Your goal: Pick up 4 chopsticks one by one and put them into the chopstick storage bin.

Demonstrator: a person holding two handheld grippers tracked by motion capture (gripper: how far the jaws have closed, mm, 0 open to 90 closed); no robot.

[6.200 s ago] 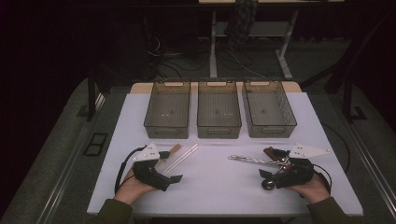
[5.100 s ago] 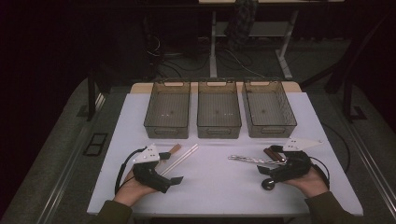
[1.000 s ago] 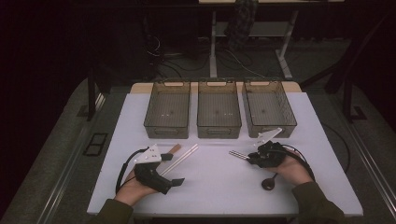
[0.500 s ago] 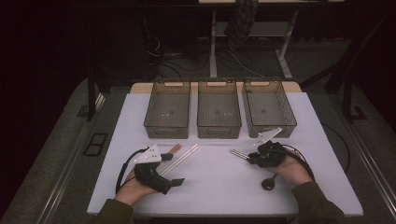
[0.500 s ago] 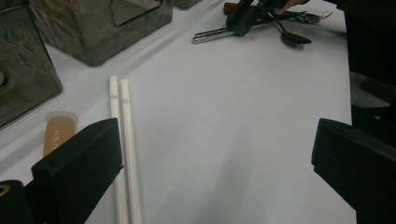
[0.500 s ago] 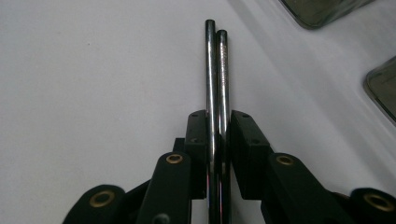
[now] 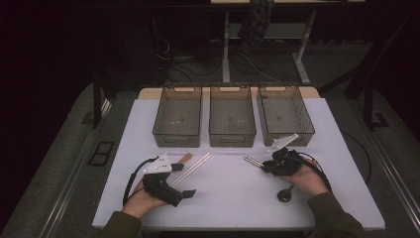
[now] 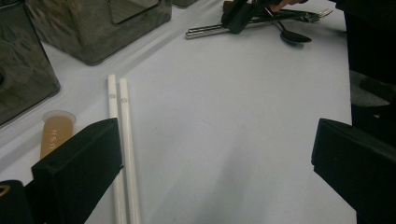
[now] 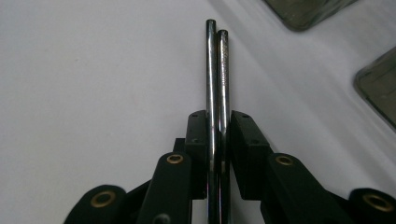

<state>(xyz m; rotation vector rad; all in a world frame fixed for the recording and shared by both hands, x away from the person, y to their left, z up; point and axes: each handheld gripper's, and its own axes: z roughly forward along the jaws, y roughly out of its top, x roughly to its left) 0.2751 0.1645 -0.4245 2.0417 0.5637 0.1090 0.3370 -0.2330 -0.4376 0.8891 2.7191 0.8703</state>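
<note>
Right gripper (image 9: 218, 126) clamps pair of slim steel chopsticks (image 9: 215, 70) side-by-side, keeping them together for binning; left gripper (image 8: 210, 172) wide open, idle.

"USN" on tan handle (image 8: 51, 138)

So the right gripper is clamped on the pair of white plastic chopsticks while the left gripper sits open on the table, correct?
Not quite. The right gripper is clamped on the pair of shiny metal chopsticks, as the right gripper view shows. The white plastic chopsticks lie loose on the white table by the open left gripper.
</note>
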